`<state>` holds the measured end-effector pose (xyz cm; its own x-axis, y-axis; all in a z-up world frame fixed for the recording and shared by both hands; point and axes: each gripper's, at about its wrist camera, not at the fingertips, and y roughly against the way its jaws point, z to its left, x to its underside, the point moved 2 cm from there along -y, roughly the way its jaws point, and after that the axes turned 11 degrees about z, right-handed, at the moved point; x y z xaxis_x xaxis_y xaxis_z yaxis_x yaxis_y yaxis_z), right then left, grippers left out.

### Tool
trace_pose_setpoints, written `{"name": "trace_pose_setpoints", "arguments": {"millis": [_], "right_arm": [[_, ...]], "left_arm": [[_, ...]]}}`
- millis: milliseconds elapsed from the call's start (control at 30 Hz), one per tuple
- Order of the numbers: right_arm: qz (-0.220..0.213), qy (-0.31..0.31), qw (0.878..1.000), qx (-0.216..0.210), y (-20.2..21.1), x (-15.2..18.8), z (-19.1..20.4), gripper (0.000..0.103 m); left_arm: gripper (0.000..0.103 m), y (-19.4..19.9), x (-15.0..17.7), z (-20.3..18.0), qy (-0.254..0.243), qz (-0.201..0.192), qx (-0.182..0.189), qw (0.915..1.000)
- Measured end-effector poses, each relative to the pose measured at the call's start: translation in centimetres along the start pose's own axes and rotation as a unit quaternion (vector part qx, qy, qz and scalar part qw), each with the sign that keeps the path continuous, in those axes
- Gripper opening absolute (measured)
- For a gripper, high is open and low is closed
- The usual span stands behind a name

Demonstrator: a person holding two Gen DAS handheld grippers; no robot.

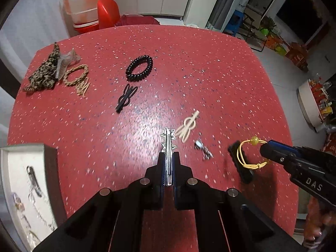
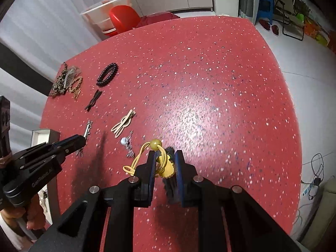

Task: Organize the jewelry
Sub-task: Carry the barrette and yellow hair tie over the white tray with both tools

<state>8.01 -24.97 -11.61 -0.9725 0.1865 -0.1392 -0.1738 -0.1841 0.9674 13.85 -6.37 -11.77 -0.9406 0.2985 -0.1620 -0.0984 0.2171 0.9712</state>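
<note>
My left gripper [image 1: 168,154] is shut on a silver star hair clip [image 1: 168,141] and holds it above the red speckled table [image 1: 210,73]. My right gripper [image 2: 166,154] is shut on a yellow hair tie [image 2: 166,166] with a yellow bead [image 2: 155,143]; it also shows in the left wrist view [image 1: 244,157]. A black fuzzy clip [image 1: 241,163] lies under it. A small silver jewel piece [image 1: 202,147], a beige clip [image 1: 188,127], a black clip [image 1: 126,97] and a black spiral tie [image 1: 139,68] lie on the table.
An open box [image 1: 12,161] with jewelry inside stands at the near left edge. A leopard scrunchie [image 1: 45,71], a clear claw clip [image 1: 67,61] and a braided beige tie [image 1: 76,76] lie at the far left. A red chair [image 1: 108,11] and plastic tub [image 1: 88,2] stand beyond the table.
</note>
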Motion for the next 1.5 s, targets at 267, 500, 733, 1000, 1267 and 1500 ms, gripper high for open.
{"name": "trace_pose_setpoints", "arguments": {"millis": [267, 500, 733, 1000, 1267, 1500], "right_arm": [[0.008, -0.002, 1.0, -0.007, 1.7, 2.6, 1.3, 0.019], [0.013, 0.006, 1.0, -0.012, 3.2, 4.8, 3.4, 0.019], [0.021, 0.013, 1.0, -0.015, 4.1, 6.9, 5.6, 0.019], [0.027, 0.027, 0.999, -0.023, 4.9, 8.5, 8.7, 0.019], [0.03, 0.063, 0.997, -0.033, 5.1, 8.5, 13.1, 0.019], [0.033, 0.1, 0.994, -0.041, 4.6, 8.1, 17.7, 0.019]], "left_arm": [[0.007, 3.5, 3.1, 0.6, 0.011, -0.006, 0.0, 0.9999], [0.007, 6.7, 6.6, 2.3, 0.033, -0.01, -0.001, 0.9994], [0.007, 8.8, 9.5, 4.0, 0.053, -0.012, 0.001, 0.9985], [0.007, 10.7, 12.4, 6.9, 0.084, -0.02, 0.0, 0.9962], [0.007, 12.0, 14.8, 10.3, 0.118, -0.028, -0.005, 0.9926], [0.007, 12.7, 16.5, 13.8, 0.15, -0.035, -0.01, 0.988]]}}
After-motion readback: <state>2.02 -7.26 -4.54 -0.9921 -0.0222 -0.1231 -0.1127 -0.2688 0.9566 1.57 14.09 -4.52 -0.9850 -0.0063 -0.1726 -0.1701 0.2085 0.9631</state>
